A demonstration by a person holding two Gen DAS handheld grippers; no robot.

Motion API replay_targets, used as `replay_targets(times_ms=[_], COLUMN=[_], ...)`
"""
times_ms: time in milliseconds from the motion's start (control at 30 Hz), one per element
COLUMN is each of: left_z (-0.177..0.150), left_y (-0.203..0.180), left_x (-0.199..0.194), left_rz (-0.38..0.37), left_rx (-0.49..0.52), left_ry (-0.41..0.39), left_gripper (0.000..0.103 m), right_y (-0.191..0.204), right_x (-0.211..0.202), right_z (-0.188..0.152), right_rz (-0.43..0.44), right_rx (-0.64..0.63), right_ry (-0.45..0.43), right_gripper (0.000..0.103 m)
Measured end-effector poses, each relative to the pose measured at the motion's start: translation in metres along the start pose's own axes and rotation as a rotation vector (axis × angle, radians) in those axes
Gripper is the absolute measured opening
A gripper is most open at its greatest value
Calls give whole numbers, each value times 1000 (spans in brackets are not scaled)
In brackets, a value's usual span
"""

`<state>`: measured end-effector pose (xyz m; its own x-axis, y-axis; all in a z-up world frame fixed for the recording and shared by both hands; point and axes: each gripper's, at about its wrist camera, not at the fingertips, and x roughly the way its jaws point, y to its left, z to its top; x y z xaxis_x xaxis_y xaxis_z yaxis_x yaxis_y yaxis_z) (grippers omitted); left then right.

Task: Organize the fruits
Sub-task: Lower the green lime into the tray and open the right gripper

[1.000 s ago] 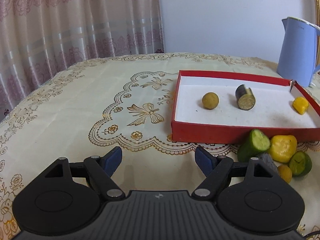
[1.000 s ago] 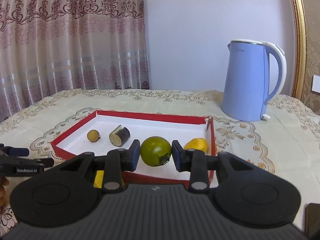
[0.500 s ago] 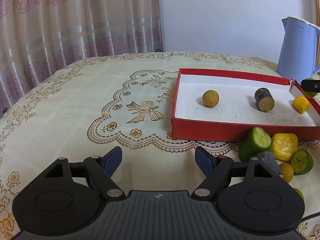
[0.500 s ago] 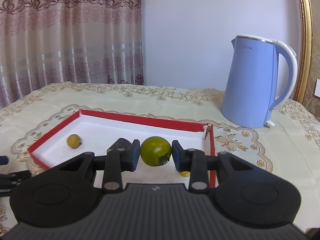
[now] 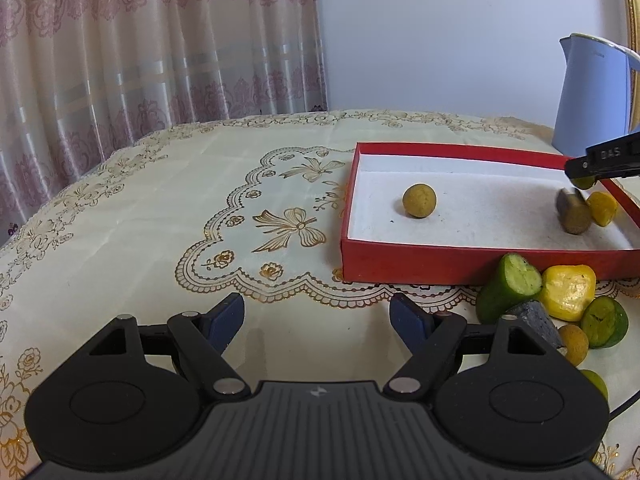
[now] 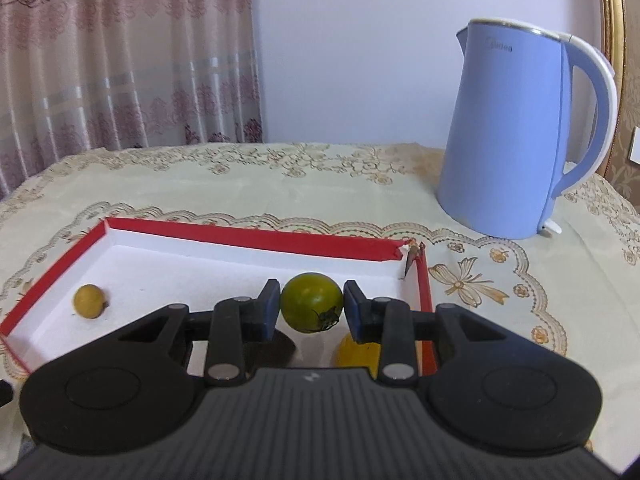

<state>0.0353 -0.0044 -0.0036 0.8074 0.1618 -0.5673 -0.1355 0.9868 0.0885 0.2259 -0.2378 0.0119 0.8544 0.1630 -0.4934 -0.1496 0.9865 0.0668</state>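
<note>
The right hand-held gripper (image 6: 311, 307) is clamped on a green tomato (image 6: 311, 302), held over the right end of the red box (image 6: 256, 236), above a yellow fruit (image 6: 356, 354). The left hand-held gripper (image 5: 316, 314) stands wide apart with nothing between its pads, over the bare worktop (image 5: 120, 220) beside more cut fruit (image 5: 510, 290).
</note>
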Motion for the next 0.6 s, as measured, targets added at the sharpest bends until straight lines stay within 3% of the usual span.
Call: replay_targets(times_ms=[233,300,500,600], left_z=[1,1,0,1], left_y=[4,5,5,7], left_x=[2,2,1,2], left_rz=[-16,-19,-23,-37], left_rx=[-19,-22,-22,-23], left_ry=[11,12,10,13], left_gripper=[80,80,80,80], right_y=[-2,-4,-7,-8], right_x=[8,-1,-45,-67], right_z=[-3,-3,-4,-9], right_rz=[-4,0,12,28], right_rx=[17,23,16,28], right_ry=[44,22,-70,-111], right_gripper=[33,33,49,49])
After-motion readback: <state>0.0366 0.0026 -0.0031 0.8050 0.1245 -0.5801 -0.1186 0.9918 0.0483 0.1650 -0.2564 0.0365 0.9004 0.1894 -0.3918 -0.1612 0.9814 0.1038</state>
